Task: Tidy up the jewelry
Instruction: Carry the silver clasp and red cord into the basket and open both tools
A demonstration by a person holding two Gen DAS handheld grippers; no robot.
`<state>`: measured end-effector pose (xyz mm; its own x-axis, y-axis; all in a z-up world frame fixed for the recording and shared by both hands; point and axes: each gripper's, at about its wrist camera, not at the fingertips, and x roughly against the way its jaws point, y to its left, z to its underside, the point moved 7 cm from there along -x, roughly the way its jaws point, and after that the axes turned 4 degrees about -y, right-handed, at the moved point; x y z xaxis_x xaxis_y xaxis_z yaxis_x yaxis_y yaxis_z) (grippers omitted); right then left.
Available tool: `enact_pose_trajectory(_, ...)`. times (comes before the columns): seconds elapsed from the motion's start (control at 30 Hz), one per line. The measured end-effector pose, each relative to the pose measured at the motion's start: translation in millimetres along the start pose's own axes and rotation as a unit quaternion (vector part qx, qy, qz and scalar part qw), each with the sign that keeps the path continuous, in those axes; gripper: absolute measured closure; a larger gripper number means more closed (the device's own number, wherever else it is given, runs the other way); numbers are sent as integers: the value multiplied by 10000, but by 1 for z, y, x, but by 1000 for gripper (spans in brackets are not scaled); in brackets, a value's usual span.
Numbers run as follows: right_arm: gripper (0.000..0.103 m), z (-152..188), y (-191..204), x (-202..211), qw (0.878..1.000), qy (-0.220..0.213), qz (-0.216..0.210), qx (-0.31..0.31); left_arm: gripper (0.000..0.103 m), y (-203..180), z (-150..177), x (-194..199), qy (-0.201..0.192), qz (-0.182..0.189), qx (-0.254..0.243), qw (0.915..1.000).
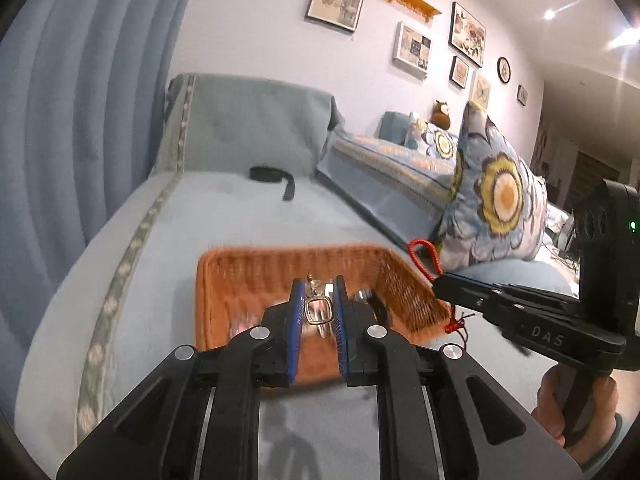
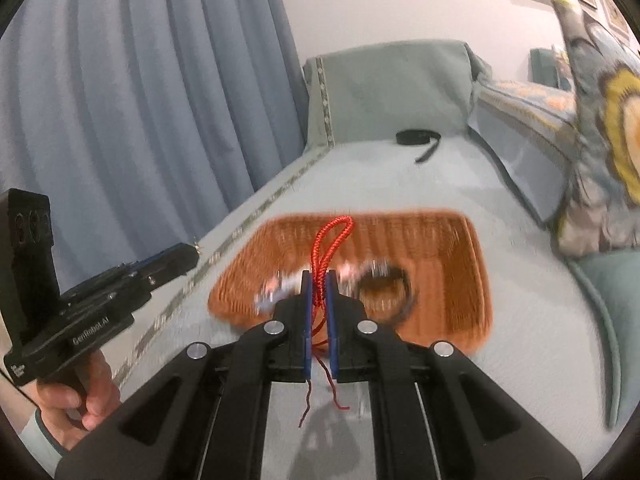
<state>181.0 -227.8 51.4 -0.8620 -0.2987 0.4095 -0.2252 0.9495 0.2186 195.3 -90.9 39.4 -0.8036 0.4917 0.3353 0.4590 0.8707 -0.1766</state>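
Leftward, the left gripper (image 1: 319, 294) pinches what seems a small metal buckle charm (image 1: 319, 311), light and slippery, over the wicker basket (image 1: 280, 264); rightward, the right gripper (image 2: 319, 280) clamps a limp red braided cord (image 2: 332, 236) mid-length.

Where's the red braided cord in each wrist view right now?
Left wrist view: red braided cord at right of centre, looping up from the right gripper beside the orange basket.
Right wrist view: cord at centre, clamped between the jaws.
Shared landmark: black strap on the sofa.
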Motion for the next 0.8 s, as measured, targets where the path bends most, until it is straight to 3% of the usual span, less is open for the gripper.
enact_pose_trajectory(0.2,98,-21,-11,-54,9993,289,-53,-212,91,17,-17,-44,136,-23,114,9998)
enact_pose_trajectory(0.47,98,-8,-13,-114,9965,827,109,57,91,39,11,-85,495,-130,272,9983)
enact_pose_trajectory(0.8,98,17,-19,-132,9923,1209,231,98,90,52,35,-102,822,-177,437,9955)
